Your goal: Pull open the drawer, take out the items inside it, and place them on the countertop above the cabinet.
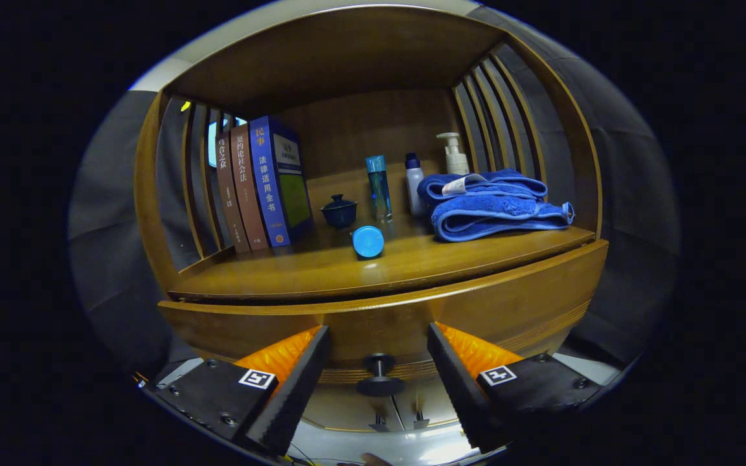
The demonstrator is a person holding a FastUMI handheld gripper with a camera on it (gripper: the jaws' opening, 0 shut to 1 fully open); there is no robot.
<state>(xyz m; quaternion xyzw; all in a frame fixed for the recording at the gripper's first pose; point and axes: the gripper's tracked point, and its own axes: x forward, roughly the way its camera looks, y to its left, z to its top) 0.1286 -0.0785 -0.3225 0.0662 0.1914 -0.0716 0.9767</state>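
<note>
A wooden cabinet stands close in front of me. Its drawer has a curved wooden front and sits slightly out from the cabinet body, a thin dark gap showing under the countertop. A dark round knob sticks out from the drawer front. My gripper is open, one finger on each side of the knob, neither one touching it. The drawer's inside is hidden.
On the countertop stand three books at the left, a small dark lidded cup, a blue round cap, a tall blue bottle, a white bottle, a pump bottle and folded blue towels. Slatted sides and a wooden top enclose it.
</note>
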